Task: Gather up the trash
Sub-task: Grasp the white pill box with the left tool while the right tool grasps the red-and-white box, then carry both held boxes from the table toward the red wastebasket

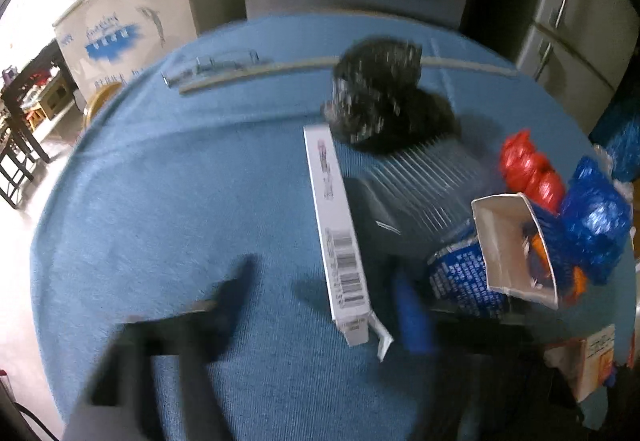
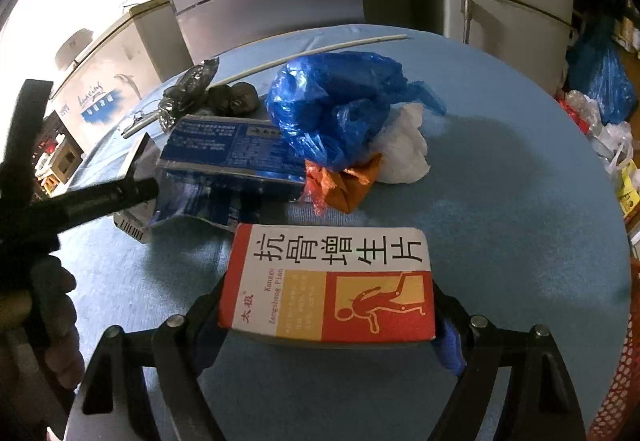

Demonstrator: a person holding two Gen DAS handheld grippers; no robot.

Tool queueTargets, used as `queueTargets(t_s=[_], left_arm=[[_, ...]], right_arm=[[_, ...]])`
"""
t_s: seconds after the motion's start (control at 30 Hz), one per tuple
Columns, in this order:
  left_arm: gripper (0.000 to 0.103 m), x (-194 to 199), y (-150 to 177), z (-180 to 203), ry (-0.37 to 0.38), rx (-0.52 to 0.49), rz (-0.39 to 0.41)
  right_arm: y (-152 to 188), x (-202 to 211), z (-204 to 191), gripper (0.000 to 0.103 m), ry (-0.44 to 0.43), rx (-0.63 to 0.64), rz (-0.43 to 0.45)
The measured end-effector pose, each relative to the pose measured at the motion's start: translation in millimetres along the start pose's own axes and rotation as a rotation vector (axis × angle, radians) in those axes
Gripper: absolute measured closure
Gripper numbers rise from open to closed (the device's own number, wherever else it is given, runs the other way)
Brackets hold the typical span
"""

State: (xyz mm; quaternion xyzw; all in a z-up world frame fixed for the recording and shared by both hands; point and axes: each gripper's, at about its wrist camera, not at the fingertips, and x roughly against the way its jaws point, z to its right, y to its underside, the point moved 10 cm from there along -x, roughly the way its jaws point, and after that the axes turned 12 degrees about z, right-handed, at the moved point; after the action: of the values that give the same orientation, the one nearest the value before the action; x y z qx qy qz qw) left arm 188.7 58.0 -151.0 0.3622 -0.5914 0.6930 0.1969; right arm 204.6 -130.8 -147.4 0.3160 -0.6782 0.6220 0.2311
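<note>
1. Looking down from the right wrist, a round table (image 2: 500, 201) covered in blue cloth was seen, strewn with litter.
2. A red, white and yellow medicine box (image 2: 326, 281) was pinched from both sides by the right gripper (image 2: 326, 329) at 6 o'clock, its printed face up and its long edges lying across the view.
3. Beyond it, toward 12 o'clock, a crumpled blue plastic bag (image 2: 340, 109) was heaped over an orange wrapper (image 2: 348, 181), with a white wad (image 2: 404, 149) touching both at 1 o'clock.
4. A flat blue box (image 2: 232, 153) was seen at 11 o'clock, with black crumpled bags (image 2: 232, 97) and a thin pale stick (image 2: 312, 53) behind it.
5. A person's hand (image 2: 56, 321) was shown at 8 o'clock, and red mesh (image 2: 616, 381) at the 4 o'clock edge.
6. In the blurred left wrist view, the left gripper (image 1: 324, 297) was spread, and a long white box (image 1: 336, 225) with a barcode was lying between its fingers; the dark finger (image 1: 236, 281) at 7 o'clock was clear of the box.
7. An open white carton (image 1: 508, 241) was seen at 3 o'clock, near a red bag (image 1: 528, 169).
</note>
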Motion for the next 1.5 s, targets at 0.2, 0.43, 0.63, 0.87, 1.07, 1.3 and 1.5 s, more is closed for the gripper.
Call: queueTargets(t_s=[0.2, 0.43, 0.63, 0.87, 1.07, 1.3, 1.5], left_arm=[[0.087, 8, 7, -7, 0.012, -0.001, 0.005], [0.088, 39, 15, -11, 0.021, -0.010, 0.052], [0.088, 69, 28, -24, 0.034, 0.021, 0.087], [0.088, 105, 43, -20, 0.067, 0.015, 0.125], [0.088, 125, 52, -11, 0.097, 0.004, 0.138], [0.088, 139, 61, 3, 0.116, -0.021, 0.138], [0.088, 147, 65, 15, 0.113, -0.054, 0.133]], right_arm=[[0, 4, -7, 0.017, -0.012, 0.007, 0.007], [4, 26, -11, 0.018, -0.030, 0.006, 0.029], [7, 48, -3, 0.018, -0.026, -0.017, 0.060], [8, 73, 6, 0.018, -0.018, -0.043, 0.098], [10, 89, 10, 0.018, -0.015, -0.054, 0.118], [12, 108, 24, 0.018, -0.005, -0.084, 0.146], [13, 119, 38, 0.018, 0.008, -0.111, 0.158]])
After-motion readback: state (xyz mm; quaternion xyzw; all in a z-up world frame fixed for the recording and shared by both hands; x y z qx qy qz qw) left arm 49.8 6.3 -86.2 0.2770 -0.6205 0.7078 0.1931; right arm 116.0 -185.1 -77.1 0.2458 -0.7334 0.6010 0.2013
